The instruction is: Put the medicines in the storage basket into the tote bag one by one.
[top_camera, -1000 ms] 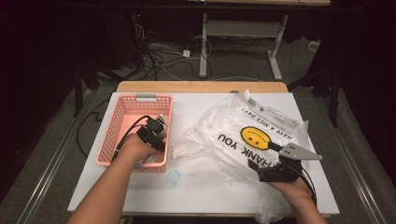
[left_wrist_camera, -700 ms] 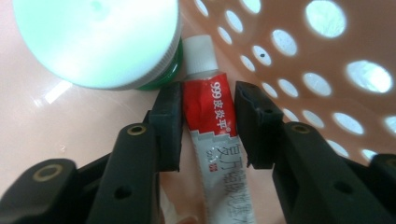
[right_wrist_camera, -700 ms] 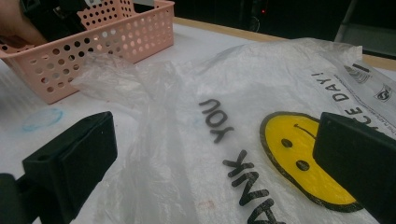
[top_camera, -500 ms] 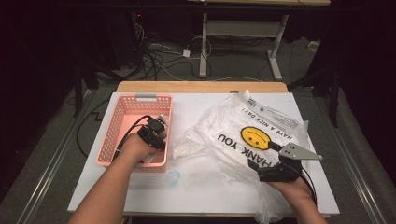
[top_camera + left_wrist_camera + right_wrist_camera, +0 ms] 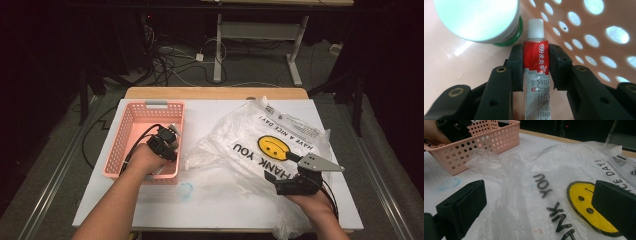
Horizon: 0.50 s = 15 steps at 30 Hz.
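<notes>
Left gripper (image 5: 535, 68) jaws just closed on ointment tube (image 5: 535, 75) in pink basket (image 5: 131, 137); right gripper (image 5: 544, 210) wide open, empty; off-centre grip near the cap could let tube pivot out.

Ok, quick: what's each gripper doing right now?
Left gripper: has just closed on the red-and-white ointment tube in the pink basket.
Right gripper: open, above the plastic bag.

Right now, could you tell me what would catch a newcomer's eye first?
The white plastic bag with its yellow smiley face spreads across the table's right half, the right gripper open above it. In the pink basket at left, the left gripper clamps a red-and-white tube beside a white-lidded jar.
</notes>
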Each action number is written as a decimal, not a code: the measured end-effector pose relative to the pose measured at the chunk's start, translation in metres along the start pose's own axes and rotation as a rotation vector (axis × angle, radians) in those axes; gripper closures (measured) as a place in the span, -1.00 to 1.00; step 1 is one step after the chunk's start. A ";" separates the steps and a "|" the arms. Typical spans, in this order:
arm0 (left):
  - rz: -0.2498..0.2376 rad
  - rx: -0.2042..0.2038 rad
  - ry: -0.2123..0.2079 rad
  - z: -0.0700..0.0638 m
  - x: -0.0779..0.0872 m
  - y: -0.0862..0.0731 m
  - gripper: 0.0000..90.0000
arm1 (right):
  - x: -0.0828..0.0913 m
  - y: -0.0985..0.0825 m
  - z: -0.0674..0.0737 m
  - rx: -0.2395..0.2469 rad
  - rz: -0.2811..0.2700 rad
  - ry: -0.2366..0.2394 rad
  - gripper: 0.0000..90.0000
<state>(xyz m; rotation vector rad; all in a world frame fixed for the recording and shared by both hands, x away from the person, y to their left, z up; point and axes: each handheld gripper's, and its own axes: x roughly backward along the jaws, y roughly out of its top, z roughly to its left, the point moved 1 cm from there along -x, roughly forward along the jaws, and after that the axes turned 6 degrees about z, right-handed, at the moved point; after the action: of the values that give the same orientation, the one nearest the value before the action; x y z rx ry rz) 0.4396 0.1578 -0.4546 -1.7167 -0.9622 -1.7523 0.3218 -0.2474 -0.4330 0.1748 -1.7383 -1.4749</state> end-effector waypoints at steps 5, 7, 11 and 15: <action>-0.021 0.008 0.001 0.001 0.005 -0.002 0.46 | 0.003 0.000 -0.002 -0.007 -0.013 -0.001 -1.00; -0.029 0.011 0.004 0.002 0.007 -0.003 0.46 | 0.004 0.000 -0.002 -0.003 -0.014 -0.002 -1.00; -0.054 0.017 0.009 0.003 0.011 -0.006 0.46 | 0.005 0.000 -0.004 -0.008 -0.017 -0.002 -1.00; -0.093 0.012 0.011 0.002 0.018 -0.011 0.46 | 0.005 0.000 -0.003 -0.006 -0.017 -0.003 -1.00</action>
<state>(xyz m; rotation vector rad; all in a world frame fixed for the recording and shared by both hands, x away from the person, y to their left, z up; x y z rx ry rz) 0.4309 0.1686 -0.4386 -1.6772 -1.0610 -1.8089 0.3208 -0.2530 -0.4310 0.1848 -1.7387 -1.4928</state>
